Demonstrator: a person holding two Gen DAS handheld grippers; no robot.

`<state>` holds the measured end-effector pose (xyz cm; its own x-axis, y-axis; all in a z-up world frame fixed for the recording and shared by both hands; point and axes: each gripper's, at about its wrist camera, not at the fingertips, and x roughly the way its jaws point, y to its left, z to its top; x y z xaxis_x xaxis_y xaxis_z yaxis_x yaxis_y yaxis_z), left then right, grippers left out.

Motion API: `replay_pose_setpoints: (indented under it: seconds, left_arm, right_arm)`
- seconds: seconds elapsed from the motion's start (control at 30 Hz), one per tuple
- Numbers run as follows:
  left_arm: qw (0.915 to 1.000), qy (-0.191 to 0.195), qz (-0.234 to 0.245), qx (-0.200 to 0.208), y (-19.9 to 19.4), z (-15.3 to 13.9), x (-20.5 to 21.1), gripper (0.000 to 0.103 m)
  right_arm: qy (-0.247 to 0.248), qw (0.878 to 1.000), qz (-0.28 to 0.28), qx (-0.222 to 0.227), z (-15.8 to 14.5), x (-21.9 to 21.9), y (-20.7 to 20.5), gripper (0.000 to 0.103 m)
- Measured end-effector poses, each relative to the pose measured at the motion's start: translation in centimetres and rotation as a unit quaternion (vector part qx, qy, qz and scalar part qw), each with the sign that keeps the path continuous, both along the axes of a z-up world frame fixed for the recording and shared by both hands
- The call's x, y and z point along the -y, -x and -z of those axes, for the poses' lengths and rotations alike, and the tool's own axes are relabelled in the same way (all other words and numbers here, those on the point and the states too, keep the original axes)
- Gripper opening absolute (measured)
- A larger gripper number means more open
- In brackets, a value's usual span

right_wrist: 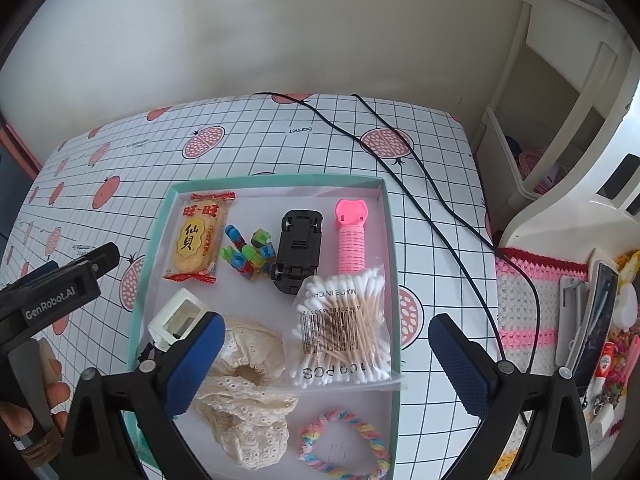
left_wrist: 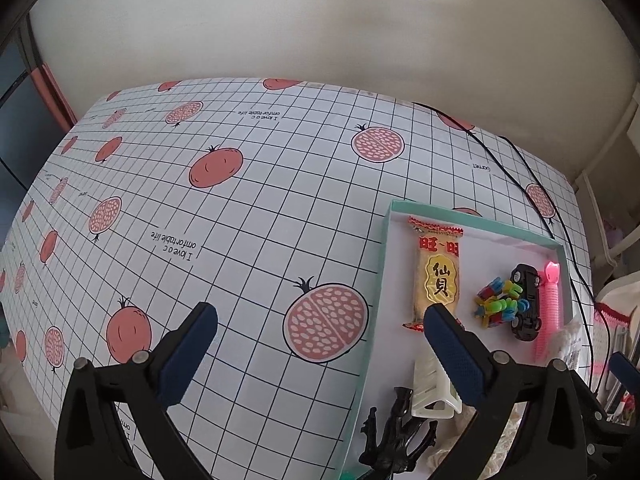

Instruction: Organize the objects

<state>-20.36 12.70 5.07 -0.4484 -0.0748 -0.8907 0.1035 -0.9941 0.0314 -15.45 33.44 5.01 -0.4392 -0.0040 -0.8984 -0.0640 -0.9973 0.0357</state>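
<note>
A shallow teal-rimmed box (right_wrist: 386, 216) lies on the table and holds the objects: a rice cracker packet (right_wrist: 198, 238), colourful clips (right_wrist: 248, 254), a black toy car (right_wrist: 300, 250), a pink comb-like roller (right_wrist: 351, 236), a bag of cotton swabs (right_wrist: 340, 332), cream lace cloth (right_wrist: 248, 392), a white hair claw (right_wrist: 180, 316) and a pastel rope ring (right_wrist: 344, 448). My right gripper (right_wrist: 324, 360) hovers open above the near half of the box. My left gripper (left_wrist: 320, 344) hangs open over the box's left rim (left_wrist: 374, 320), empty. The cracker packet (left_wrist: 438, 276) and the car (left_wrist: 528, 300) show in the left wrist view.
The table wears a white grid cloth with pomegranate prints (left_wrist: 216, 168). Two black cables (right_wrist: 440, 200) run across it right of the box. A crocheted mat (right_wrist: 532, 312) with small items lies at far right. A black hair clip (left_wrist: 396, 444) sits at the box's near left corner.
</note>
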Motion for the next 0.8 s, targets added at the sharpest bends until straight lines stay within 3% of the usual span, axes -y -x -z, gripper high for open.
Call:
replay_pose_setpoints:
  seconds: [0.8]
  left_arm:
    - [0.9993,-0.027,0.011,-0.024,-1.3,-2.4,1.6,0.102]
  right_arm:
    - [0.001,0.999,0.038,-0.014,-2.2,0.7,-0.7,0.103]
